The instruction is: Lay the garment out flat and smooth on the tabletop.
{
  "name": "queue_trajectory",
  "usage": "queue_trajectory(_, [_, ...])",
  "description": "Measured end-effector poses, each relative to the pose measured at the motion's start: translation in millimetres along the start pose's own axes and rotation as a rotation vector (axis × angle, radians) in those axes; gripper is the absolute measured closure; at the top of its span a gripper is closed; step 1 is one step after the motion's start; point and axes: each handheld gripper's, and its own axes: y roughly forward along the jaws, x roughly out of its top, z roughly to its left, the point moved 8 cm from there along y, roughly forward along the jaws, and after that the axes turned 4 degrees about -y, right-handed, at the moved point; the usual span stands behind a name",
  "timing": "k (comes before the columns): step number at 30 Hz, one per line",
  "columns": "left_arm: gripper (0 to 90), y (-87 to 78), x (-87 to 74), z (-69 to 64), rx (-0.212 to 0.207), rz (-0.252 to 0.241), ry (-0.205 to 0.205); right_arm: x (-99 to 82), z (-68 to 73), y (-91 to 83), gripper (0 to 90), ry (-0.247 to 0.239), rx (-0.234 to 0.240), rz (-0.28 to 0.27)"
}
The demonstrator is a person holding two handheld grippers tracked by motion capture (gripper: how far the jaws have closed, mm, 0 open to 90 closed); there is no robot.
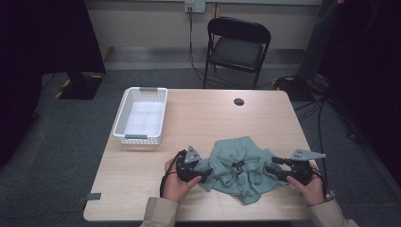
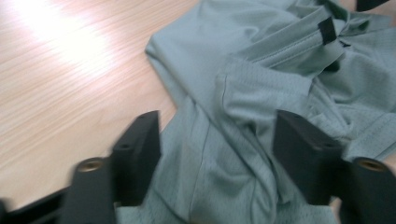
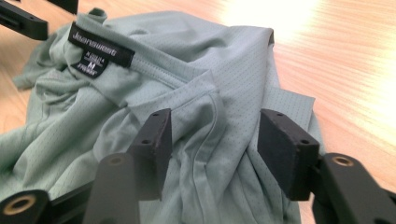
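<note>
At the near edge of the tabletop [image 1: 142, 189], two hands work a crumpled sage-green T-shirt [image 1: 239, 170] that lies bunched toward the near right corner. The left gripper [image 1: 204, 174] reaches into the shirt's left side; in the left gripper view its jaws stand partly apart with a ridge of mesh fabric [image 2: 219, 154] running between them, and the pads do not yet look pressed onto the cloth. The right gripper [image 1: 269, 169] comes in from the shirt's right side; in the right gripper view a folded hem of the shirt [image 3: 210, 140] rises between its half-open jaws, cloth near both pads but not visibly pinched. A black neck label [image 3: 100, 49] shows on the collar beyond that.

Farther off, near the far left corner, a white plastic basket [image 1: 122, 118] stands with nothing in it. A small dark round disc [image 1: 239, 101] sits near the far edge. Beyond the table, a black folding chair [image 1: 238, 47] stands on the grey floor.
</note>
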Motion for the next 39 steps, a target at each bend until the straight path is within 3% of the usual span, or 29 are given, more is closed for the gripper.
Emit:
queue_trajectory(3, [36.9, 2.7, 2.0, 1.4, 0.004, 0.001, 0.0, -1.1, 0.3, 2.9, 47.8, 0.006, 0.012, 0.002])
queue_trajectory(5, [38.2, 7.7, 3.0, 1.1, -0.018, 0.002, -0.014, -1.6, 0.6, 4.3, 48.2, 0.005, 0.014, 0.004])
queue_trajectory(13, [47.1, 16.2, 4.7, -6.9, -0.052, 0.032, 0.006, -0.5, 2.1, 8.6, 52.9, 0.002, 0.027, 0.01])
queue_trajectory(20, [77.9, 13.8, 5.8, -12.6, -0.078, 0.073, 0.01, -2.5, 4.4, 10.8, 69.3, 0.002, 0.038, 0.03])
queue_trajectory(22, [79.7, 11.4, 6.6, -14.5, -0.081, 0.078, 0.016, -2.1, 5.2, 10.6, 71.2, 0.007, 0.051, 0.026])
queue_trajectory(26, [89.0, 7.8, 4.9, -18.2, -0.106, 0.101, 0.021, -1.1, 10.5, 9.8, 84.4, -0.022, 0.08, 0.033])
queue_trajectory(39, [89.3, -10.3, 13.4, -18.8, -0.116, 0.052, 0.022, 6.1, 13.0, -0.8, 87.7, -0.017, 0.112, 0.013])
